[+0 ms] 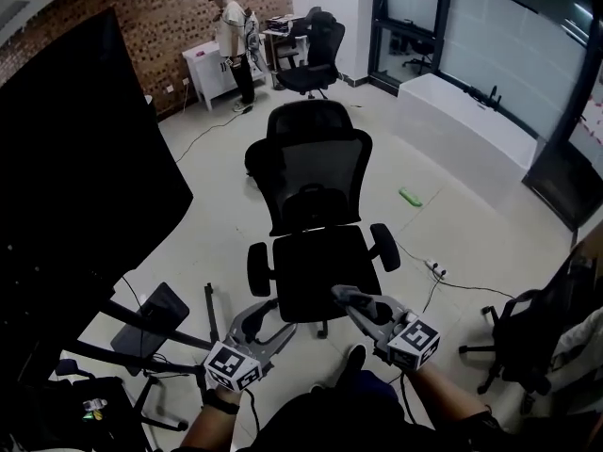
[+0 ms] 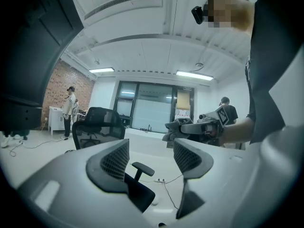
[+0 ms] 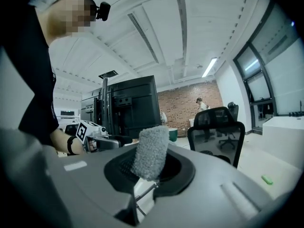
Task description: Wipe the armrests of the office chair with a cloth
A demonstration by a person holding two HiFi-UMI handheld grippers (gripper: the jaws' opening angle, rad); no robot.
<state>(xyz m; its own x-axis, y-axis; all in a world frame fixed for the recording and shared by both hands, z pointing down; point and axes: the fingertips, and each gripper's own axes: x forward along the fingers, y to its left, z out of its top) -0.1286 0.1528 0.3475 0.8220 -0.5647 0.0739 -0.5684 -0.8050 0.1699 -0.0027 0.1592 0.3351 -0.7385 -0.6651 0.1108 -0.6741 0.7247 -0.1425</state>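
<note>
Head view: black office chair (image 1: 316, 217) stands on pale tiled floor (image 1: 452, 224), right in front of the person. Its seat front is toward the person and its backrest is on the far side. One armrest (image 1: 259, 268) shows at the seat's left in this view, the other armrest (image 1: 384, 246) at its right.

Left gripper (image 1: 267, 320): low, just off the seat's front left corner, near that side's armrest but not touching it. In the left gripper view the jaws stand wide apart with nothing between them. An armrest pad and the seat edge show through the gap, further off.

Right gripper (image 1: 347, 299): at the seat's front right corner, short of the right-side armrest. In the right gripper view the jaws are closed on a grey fuzzy cloth (image 3: 151, 148), which sticks up past the jaw tips as a rolled wad. Cloth is clear of both armrests.

The two grippers are near each other, one on each side of the seat front.

Surroundings:
- Green object (image 1: 411, 197) on the floor right of the chair.
- Power strip (image 1: 435, 270) with cable nearby.
- Large black panel (image 1: 75, 186) at left.
- Second office chair (image 1: 316, 59) and a standing person (image 1: 229, 40) by the brick wall at the back.
</note>
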